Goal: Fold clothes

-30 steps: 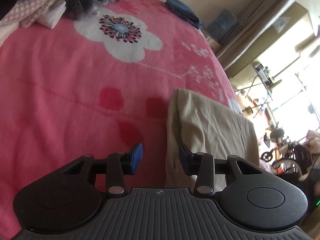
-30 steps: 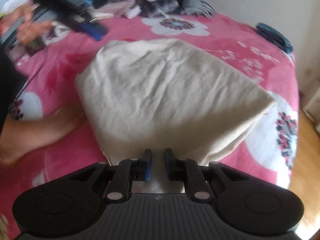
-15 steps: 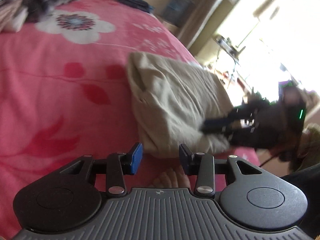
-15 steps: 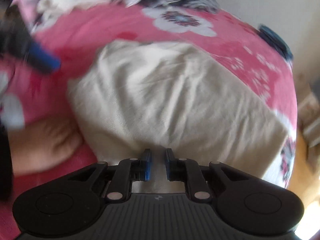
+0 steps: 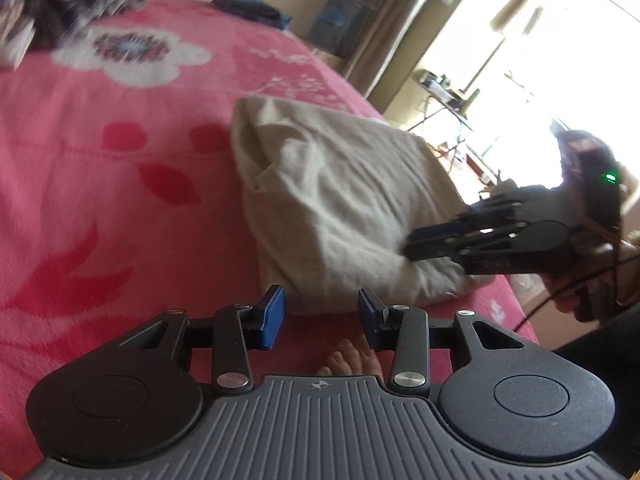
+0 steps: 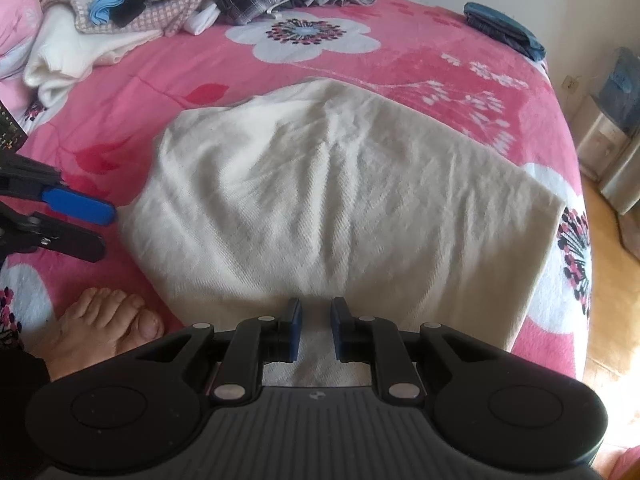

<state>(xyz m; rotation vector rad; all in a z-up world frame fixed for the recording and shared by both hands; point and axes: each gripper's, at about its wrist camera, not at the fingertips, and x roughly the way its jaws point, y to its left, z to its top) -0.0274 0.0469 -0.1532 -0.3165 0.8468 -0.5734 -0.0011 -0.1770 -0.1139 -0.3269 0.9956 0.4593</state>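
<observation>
Both tongs at cream garment's edge

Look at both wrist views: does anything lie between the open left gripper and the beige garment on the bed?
Nothing visible does. Only bare pink blanket separates the left gripper from the beige garment. A bare foot rests beside the garment's near corner, not in the gap.

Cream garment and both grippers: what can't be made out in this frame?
- Cream garment: near hem, right wrist view, hidden behind the right gripper; whether its jaws pinch cloth is unclear.
- Garment type: folded over, unidentifiable.
- Clothes pile: left wrist view, motion-blurred.
- Left gripper: open, holding nothing.
</observation>
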